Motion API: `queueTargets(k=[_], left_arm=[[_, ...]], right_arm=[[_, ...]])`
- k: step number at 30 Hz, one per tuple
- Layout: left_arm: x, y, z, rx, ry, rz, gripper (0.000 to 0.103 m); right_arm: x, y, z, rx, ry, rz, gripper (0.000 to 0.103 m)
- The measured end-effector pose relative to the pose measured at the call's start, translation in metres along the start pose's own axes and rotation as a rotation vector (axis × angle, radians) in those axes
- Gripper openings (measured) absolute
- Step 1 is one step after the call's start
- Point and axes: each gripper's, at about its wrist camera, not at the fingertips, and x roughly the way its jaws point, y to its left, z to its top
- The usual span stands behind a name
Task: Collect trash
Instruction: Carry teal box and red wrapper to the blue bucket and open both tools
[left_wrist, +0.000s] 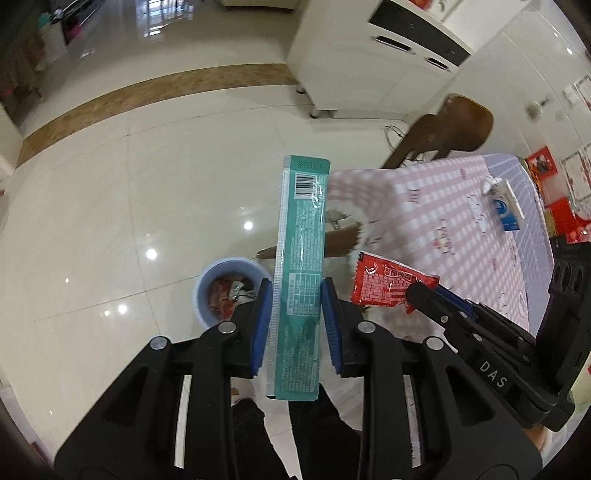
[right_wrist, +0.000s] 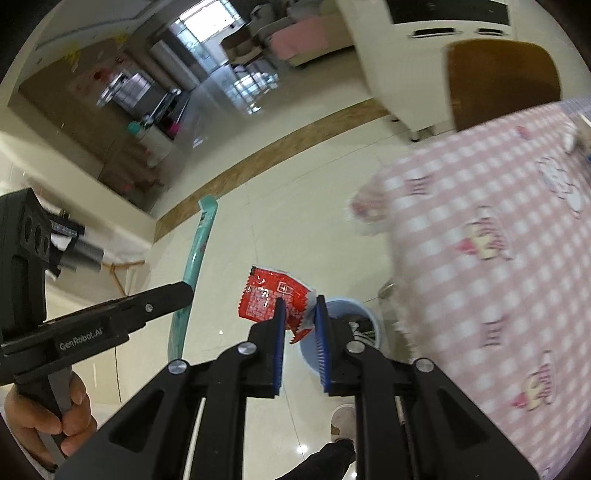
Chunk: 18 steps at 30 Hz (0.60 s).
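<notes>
My left gripper (left_wrist: 296, 293) is shut on a long teal wrapper (left_wrist: 301, 258) and holds it upright above the floor, just right of a light blue trash bin (left_wrist: 207, 284) with wrappers inside. My right gripper (right_wrist: 300, 306) is shut on a red snack wrapper (right_wrist: 271, 297) and holds it in the air left of the same bin (right_wrist: 334, 347). The red wrapper also shows in the left wrist view (left_wrist: 388, 284), and the teal wrapper in the right wrist view (right_wrist: 192, 266).
A table with a pink checked cloth (left_wrist: 461, 221) stands to the right, with a blue-and-white carton (left_wrist: 506, 206) and crumpled white paper (left_wrist: 489, 182) on it. A brown chair (left_wrist: 443, 133) and a white cabinet (left_wrist: 369, 55) stand beyond. The floor is glossy tile.
</notes>
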Motion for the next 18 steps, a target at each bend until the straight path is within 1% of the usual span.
queueTargets(k=[3, 7, 9, 10, 12, 14, 16, 18], left_arm=[[-0.005, 0.021, -0.005, -0.031, -0.002, 0.003, 0.027], [-0.010, 0.044, -0.008, -0.065, -0.007, -0.002, 0.027], [-0.013, 0.053, -0.009, -0.074, -0.007, -0.006, 0.027], [-0.012, 0.056, -0.009, -0.077, -0.006, -0.008, 0.027], [-0.013, 0.063, -0.009, -0.085, -0.004, -0.013, 0.027], [-0.012, 0.067, -0.008, -0.091, -0.002, -0.015, 0.027], [-0.010, 0.070, -0.007, -0.096, 0.004, -0.019, 0.027], [-0.008, 0.070, -0.005, -0.097, 0.010, -0.020, 0.027]], right_arm=[[0.013, 0.023, -0.002, -0.031, 0.018, -0.001, 0.015], [0.028, 0.043, -0.003, -0.043, 0.035, -0.004, 0.015], [0.036, 0.051, -0.003, -0.037, 0.048, -0.001, 0.016], [0.039, 0.053, -0.002, -0.030, 0.055, 0.003, 0.018], [0.048, 0.056, 0.000, 0.004, 0.078, 0.014, 0.019], [0.054, 0.054, 0.003, 0.026, 0.087, 0.015, 0.023], [0.056, 0.053, 0.003, 0.032, 0.093, 0.005, 0.035], [0.059, 0.052, 0.005, 0.041, 0.100, -0.005, 0.036]])
